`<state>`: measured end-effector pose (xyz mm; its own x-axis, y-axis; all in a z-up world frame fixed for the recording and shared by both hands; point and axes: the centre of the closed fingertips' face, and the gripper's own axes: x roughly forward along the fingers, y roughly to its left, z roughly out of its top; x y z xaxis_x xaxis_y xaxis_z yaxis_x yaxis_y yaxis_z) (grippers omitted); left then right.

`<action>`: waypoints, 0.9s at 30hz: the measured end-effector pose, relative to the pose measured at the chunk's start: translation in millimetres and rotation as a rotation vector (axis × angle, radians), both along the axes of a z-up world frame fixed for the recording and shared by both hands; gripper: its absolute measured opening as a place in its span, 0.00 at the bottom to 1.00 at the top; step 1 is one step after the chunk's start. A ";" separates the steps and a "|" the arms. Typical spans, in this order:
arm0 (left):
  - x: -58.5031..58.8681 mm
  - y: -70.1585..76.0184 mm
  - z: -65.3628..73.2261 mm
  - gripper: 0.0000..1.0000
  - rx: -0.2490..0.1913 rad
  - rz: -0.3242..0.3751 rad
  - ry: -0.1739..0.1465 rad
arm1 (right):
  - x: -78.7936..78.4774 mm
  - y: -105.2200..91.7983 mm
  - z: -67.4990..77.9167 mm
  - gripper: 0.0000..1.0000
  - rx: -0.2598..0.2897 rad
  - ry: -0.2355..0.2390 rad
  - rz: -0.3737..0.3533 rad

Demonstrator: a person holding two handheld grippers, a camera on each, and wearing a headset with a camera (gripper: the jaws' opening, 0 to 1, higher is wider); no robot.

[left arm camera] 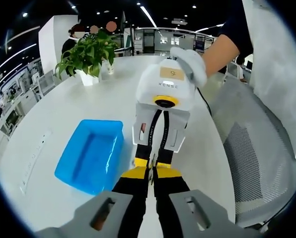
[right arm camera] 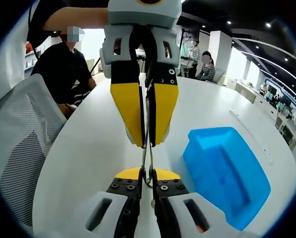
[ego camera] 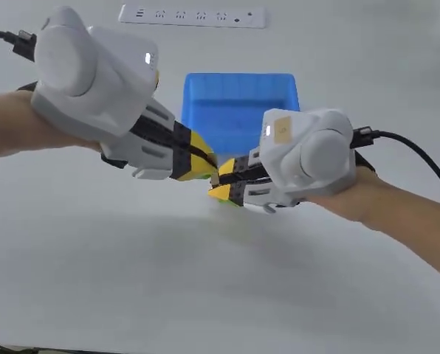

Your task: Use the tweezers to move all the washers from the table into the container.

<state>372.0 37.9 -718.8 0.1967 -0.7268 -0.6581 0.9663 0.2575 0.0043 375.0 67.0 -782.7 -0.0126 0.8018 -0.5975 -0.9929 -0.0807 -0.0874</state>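
Observation:
Both grippers meet tip to tip above the white table (ego camera: 131, 280), just in front of the blue container (ego camera: 238, 103). Thin metal tweezers (right arm camera: 147, 158) run between them. My left gripper (ego camera: 205, 168) comes in from the left, its yellow jaws shut on one end of the tweezers. My right gripper (ego camera: 218, 188) comes in from the right, shut on the other end. In the right gripper view its own jaws (right arm camera: 147, 174) close on the tweezers' near end, the left gripper (right arm camera: 147, 139) hangs from above, and the container (right arm camera: 227, 168) lies to the right. The container (left arm camera: 91, 153) looks empty.
A white power strip (ego camera: 193, 15) lies at the table's far edge behind the container. A potted plant (left arm camera: 86, 59) stands further down the table. A mesh chair (left arm camera: 257, 163) is beside the table, and a seated person (right arm camera: 63, 69) is nearby.

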 end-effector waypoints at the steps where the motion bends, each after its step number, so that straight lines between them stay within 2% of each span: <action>1: 0.6 3.0 -2.2 0.08 0.015 0.011 0.004 | 0.4 -0.3 0.0 0.08 0.003 0.008 -0.006; 3: 1.3 7.5 -5.7 0.13 0.035 0.026 0.009 | 0.6 -0.4 0.2 0.08 0.009 0.010 -0.013; 5: 0.0 9.7 -5.2 0.14 0.017 0.034 0.022 | 0.5 -0.4 0.2 0.08 0.013 0.011 -0.019; 10: 4.6 13.1 -0.8 0.21 -0.005 0.074 0.005 | 0.8 -0.4 0.5 0.09 0.017 0.015 -0.029; 11: 6.2 14.9 -1.1 0.22 0.000 0.086 -0.002 | 0.8 -0.5 0.5 0.09 0.015 0.014 -0.029; 12: 10.6 20.8 -2.8 0.24 0.023 0.122 -0.016 | 1.1 -0.8 0.4 0.09 0.010 0.007 -0.029; 13: 12.1 23.6 -3.8 0.26 0.031 0.143 -0.015 | 1.2 -1.0 0.7 0.09 0.008 0.003 -0.027; 16: 13.3 26.4 -2.0 0.28 -0.004 0.172 -0.027 | 1.4 -1.3 8.1 0.09 0.021 0.003 -0.038; 18: 13.9 28.5 -1.5 0.31 -0.010 0.205 -0.016 | 1.9 -2.0 11.4 0.09 0.025 0.001 -0.043; 20: 19.5 32.7 1.7 0.41 -0.012 0.258 -0.049 | 2.1 -3.1 16.1 0.09 0.032 -0.001 -0.047; 21: 21.0 33.6 5.1 0.48 -0.030 0.280 -0.060 | 2.3 -4.2 18.6 0.09 0.034 -0.005 -0.049; 23: 21.1 34.9 9.8 0.54 -0.057 0.305 -0.064 | 3.0 -6.0 21.4 0.09 0.029 -0.013 -0.051; 25: 18.7 37.4 11.8 0.56 -0.062 0.312 -0.071 | 4.3 -8.0 26.7 0.09 0.039 -0.014 -0.064; 27: 16.0 40.2 10.9 0.60 -0.061 0.332 -0.061 | 5.0 -9.9 33.3 0.09 0.049 -0.014 -0.076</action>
<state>388.0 78.1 -707.9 0.4672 -0.6539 -0.5951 0.8279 0.5598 0.0348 380.0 57.1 -749.4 0.0574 0.8282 -0.5575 -0.9946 -0.0009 -0.1037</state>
